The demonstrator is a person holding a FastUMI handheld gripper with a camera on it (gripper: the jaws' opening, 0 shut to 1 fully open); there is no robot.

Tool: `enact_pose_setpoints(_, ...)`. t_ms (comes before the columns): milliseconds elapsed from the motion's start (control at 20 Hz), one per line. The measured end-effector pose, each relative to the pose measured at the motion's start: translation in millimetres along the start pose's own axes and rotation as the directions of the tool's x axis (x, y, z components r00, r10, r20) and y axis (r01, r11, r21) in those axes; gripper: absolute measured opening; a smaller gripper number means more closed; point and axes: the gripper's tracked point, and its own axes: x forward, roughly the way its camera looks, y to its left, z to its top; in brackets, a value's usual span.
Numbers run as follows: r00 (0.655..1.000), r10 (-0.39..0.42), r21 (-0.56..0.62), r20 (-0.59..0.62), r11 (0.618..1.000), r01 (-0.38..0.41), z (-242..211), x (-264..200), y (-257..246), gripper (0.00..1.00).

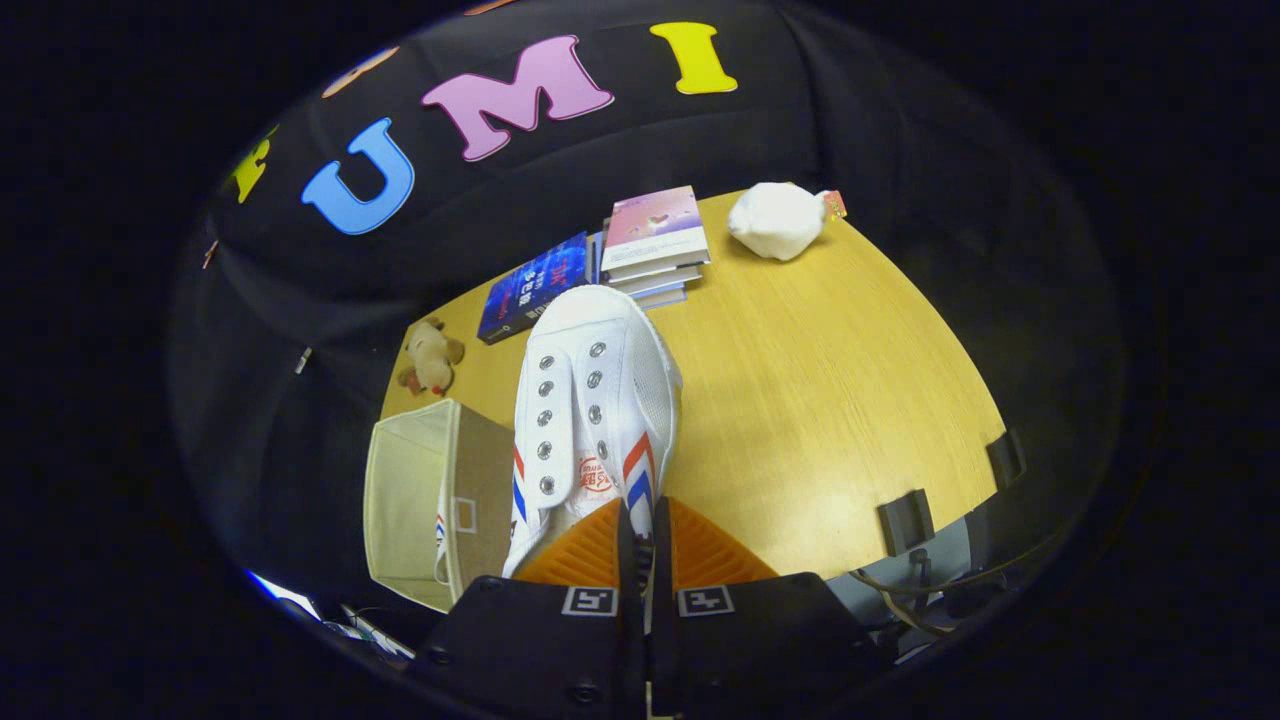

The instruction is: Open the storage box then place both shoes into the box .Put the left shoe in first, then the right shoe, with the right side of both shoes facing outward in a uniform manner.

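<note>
A white canvas shoe point(590, 400) with red and blue side stripes hangs above the wooden table point(830, 380), toe pointing away from me. My gripper point(640, 535) is shut on the shoe's heel-side collar, with both fingers pressed close together on the fabric. To the left of the shoe stands an open beige fabric storage box point(405, 490). Inside it, against the near wall, part of a second white shoe point(441, 535) with the same stripes is visible. The held shoe is beside the box's right wall and overlaps it.
Beyond the shoe lie a blue book point(535, 285) and a stack of books point(655, 240). A small brown plush toy point(432, 355) sits behind the box, and a white plush point(778, 220) sits at the table's far side. Black clamps point(905, 520) grip the near table edge.
</note>
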Motion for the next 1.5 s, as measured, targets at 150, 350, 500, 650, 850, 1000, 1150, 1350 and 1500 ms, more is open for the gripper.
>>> enact_pose_setpoints(150, 0.997, 0.075, 0.023, 0.004, 0.997, -0.075, -11, -12, 56, 0.07)
enact_pose_setpoints(350, 0.985, 0.172, 0.019, -0.021, 0.985, -0.172, -30, -15, 121, 0.07)
enact_pose_setpoints(500, 0.974, 0.218, -0.003, -0.062, 0.976, -0.219, -45, -7, 161, 0.07)
enact_pose_setpoints(650, 0.967, 0.23, -0.038, -0.113, 0.971, -0.235, -63, 8, 190, 0.07)
enact_pose_setpoints(850, 0.969, 0.172, -0.091, -0.178, 0.977, -0.19, -85, 46, 204, 0.07)
enact_pose_setpoints(1000, 0.975, 0.066, -0.147, -0.213, 0.984, -0.098, -101, 74, 199, 0.07)
enact_pose_setpoints(1150, 0.971, -0.006, -0.17, -0.241, 0.985, -0.037, -114, 87, 194, 0.08)
enact_pose_setpoints(1350, 0.969, -0.06, -0.221, -0.238, 0.975, 0.006, -120, 101, 192, 0.11)
enact_pose_setpoints(1500, 0.969, -0.065, -0.258, -0.239, 0.966, 0.002, -126, 105, 200, 0.21)
